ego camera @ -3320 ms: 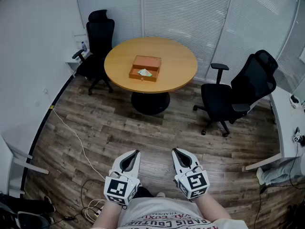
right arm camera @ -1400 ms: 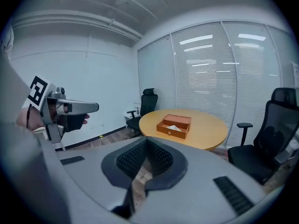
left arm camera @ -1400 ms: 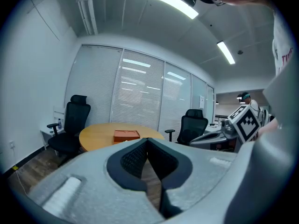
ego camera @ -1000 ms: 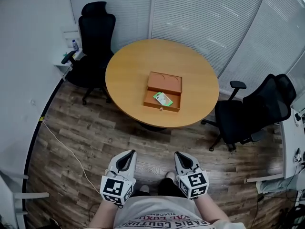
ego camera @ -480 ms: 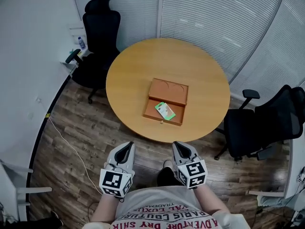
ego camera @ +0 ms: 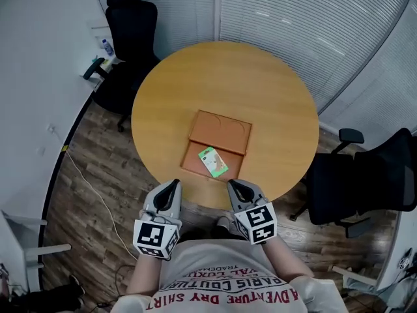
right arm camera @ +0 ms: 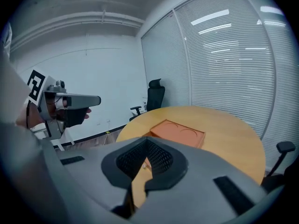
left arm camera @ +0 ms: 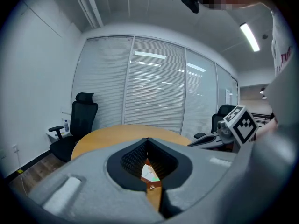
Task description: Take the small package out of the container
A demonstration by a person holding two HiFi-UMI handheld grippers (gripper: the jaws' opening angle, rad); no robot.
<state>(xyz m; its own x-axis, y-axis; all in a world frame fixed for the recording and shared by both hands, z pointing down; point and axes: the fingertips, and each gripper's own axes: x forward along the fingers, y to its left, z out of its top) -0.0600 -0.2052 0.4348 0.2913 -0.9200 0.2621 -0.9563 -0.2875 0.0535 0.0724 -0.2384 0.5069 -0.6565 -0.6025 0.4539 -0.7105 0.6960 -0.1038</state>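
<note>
Wood-floored room with a round desk (ego camera: 260,90) at its center. Left claw (ego camera: 172,184) and right claw (ego camera: 236,186) hover at the desk's near edge, jaws together, empty. Just beyond, the open orange container (ego camera: 218,132) holds the small package (ego camera: 213,162) in its near half. Bare desk surrounds it on all sides.

A small office meeting room: a round wooden bench (ego camera: 260,83) stands in the middle, with black swivel office chairs at its far left (ego camera: 130,25) and right (ego camera: 371,175). Slatted blinds (ego camera: 287,12) cover the glazed partitions on the far and right sides. The left wall (ego camera: 32,77) is plain white, the floor (ego camera: 117,155) is wood-look plank, and a strip light (left arm camera: 248,36) runs along the ceiling.
</note>
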